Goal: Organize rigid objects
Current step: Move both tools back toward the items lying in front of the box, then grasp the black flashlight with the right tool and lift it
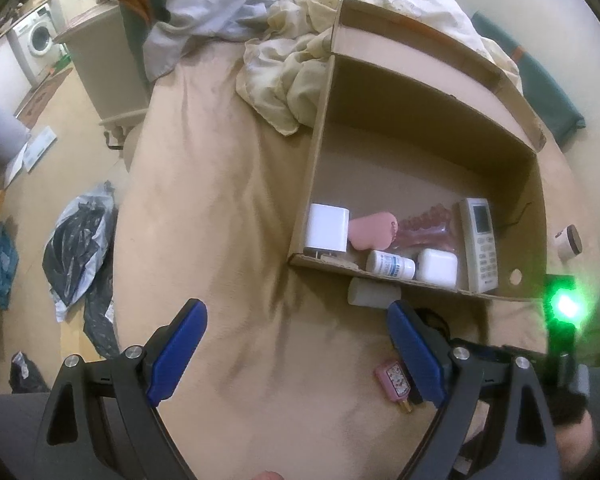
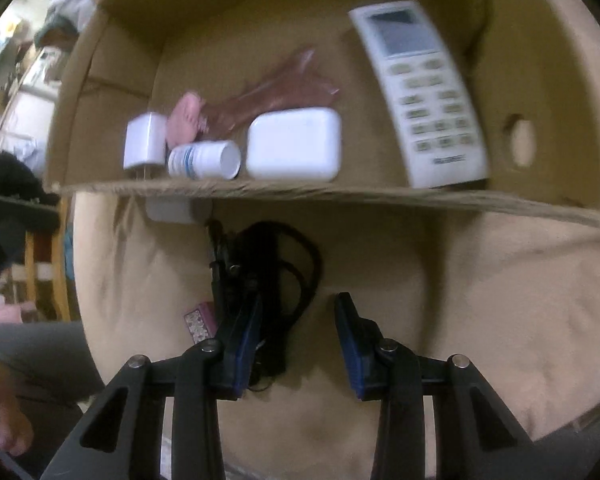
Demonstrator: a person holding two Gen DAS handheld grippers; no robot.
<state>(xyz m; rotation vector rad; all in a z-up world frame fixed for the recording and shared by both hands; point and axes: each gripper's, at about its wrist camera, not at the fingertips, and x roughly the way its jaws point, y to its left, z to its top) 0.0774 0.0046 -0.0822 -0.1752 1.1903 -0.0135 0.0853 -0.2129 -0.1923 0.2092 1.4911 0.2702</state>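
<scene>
Black cable bundle, loosely coiled with a plug or adapter block in it, lying on the tan blanket just outside the near wall of the cardboard box. Probably light, limp in the loops and stiff only at the block, so best taken across the block or a thick bunch of strands (a single loop would likely slide out or trail). Right gripper down over it, jaws part-way apart, one finger overlapping the coil, bare blanket under the other, nothing clamped as far as can be seen. Left gripper spread wide and empty above bare blanket. Close by on the blanket: a small pink patterned item and a white cylinder against the box wall. Already inside the box: remote, white case, small bottle, white charger cube. Soft, yielding bedding underneath, so expect sink when pressing down. Beyond: rumpled sheets, bags on the floor, a washing machine.
</scene>
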